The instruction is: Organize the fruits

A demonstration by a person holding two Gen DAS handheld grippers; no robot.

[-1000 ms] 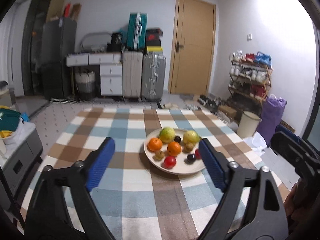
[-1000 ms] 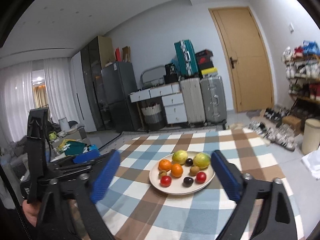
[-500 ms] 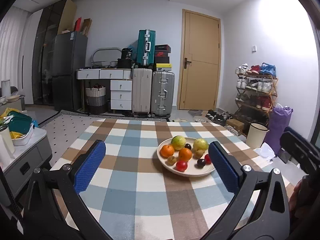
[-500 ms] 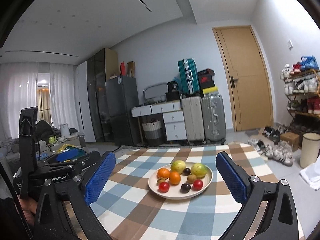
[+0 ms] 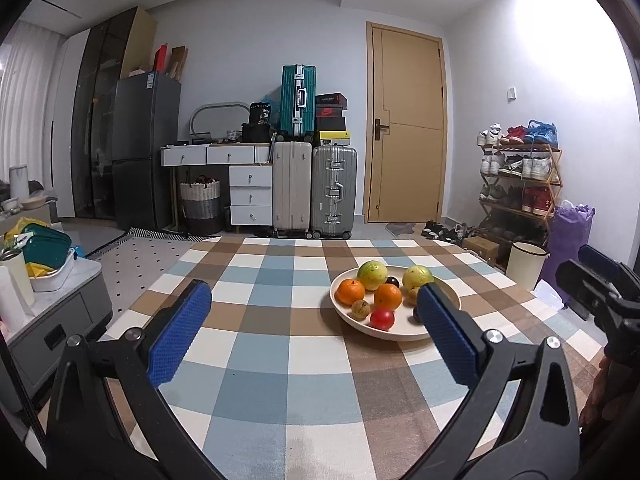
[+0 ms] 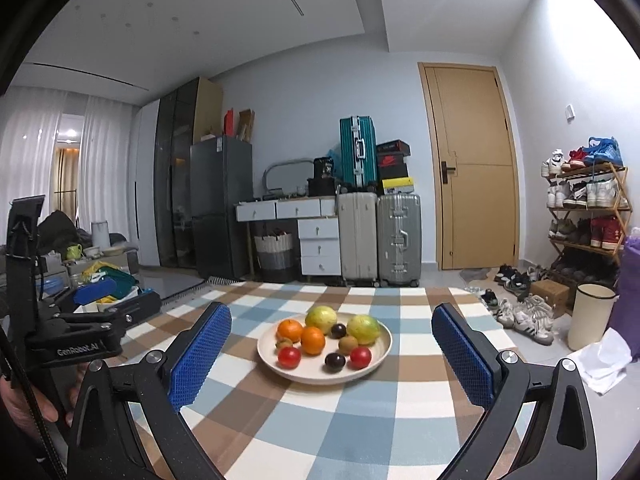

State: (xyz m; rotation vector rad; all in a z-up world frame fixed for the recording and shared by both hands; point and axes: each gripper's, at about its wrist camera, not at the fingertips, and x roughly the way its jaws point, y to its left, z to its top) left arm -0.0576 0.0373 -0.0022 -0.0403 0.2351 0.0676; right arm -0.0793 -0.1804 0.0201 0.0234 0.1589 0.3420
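Both my tools — left tool [image 5: 308, 320], right tool [image 6: 332, 340] — spread wide, empty; round cream plate [image 6: 384, 344] of fruit mid-worktop [image 6: 372, 412].

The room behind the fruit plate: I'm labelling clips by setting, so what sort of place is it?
Probably a lived-in home: a wooden shoe rack full of sneakers, upright hard-shell suitcases beside a tan wooden door, and a dark tall fridge.
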